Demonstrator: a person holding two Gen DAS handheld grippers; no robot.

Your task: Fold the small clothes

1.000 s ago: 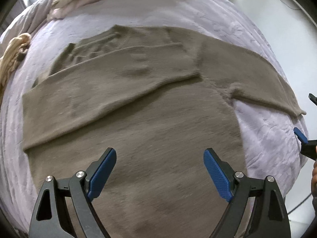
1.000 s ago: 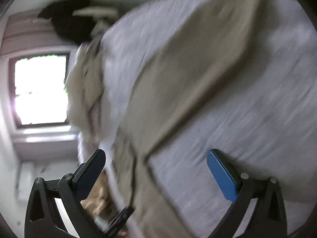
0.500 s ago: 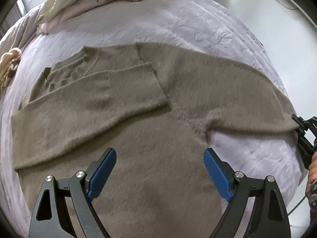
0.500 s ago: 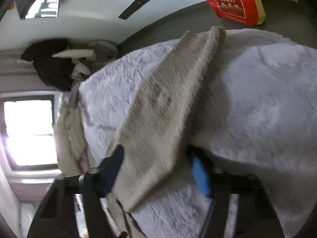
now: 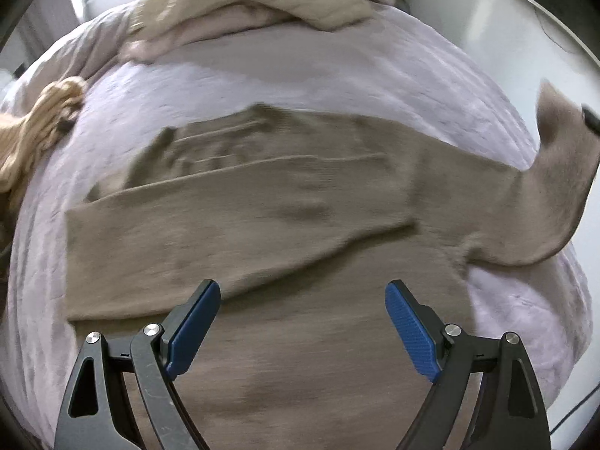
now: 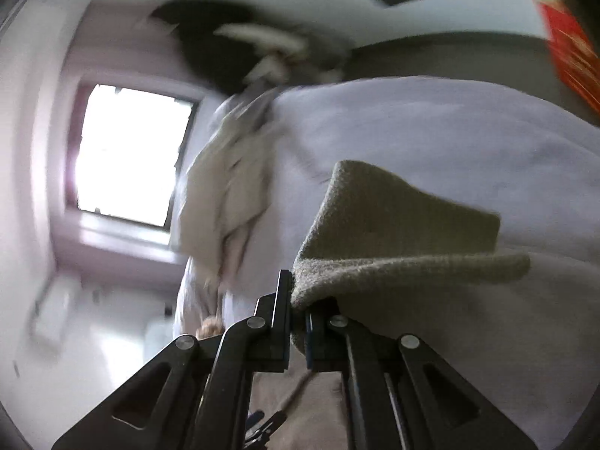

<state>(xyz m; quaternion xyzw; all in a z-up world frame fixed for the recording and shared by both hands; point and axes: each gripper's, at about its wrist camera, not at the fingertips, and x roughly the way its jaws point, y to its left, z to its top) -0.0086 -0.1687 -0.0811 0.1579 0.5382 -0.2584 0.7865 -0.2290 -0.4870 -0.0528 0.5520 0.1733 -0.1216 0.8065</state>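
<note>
Sweater (image 5: 285, 232), taupe knit, lies spread on the lavender bed cover (image 5: 337, 75), one sleeve folded across the chest. Other sleeve (image 5: 555, 187) lifted off the bed at the right edge, its cuff raised.

Left gripper (image 5: 302, 322) hovers over the sweater's lower body, blue pads spread wide, nothing between them.

Right gripper (image 6: 298, 315) is clamped on the sleeve cuff (image 6: 393, 232); knit bunches out from between the closed fingers and drapes right.

Pile of cream and pink clothes (image 5: 262, 3) sits at the far end of the bed; a tan knit item (image 5: 41, 120) lies at the left edge.

Right wrist view is motion-blurred: bright window (image 6: 127, 157), dark shape above it, unidentifiable; red object (image 6: 570, 52) cut off at the frame edge.
</note>
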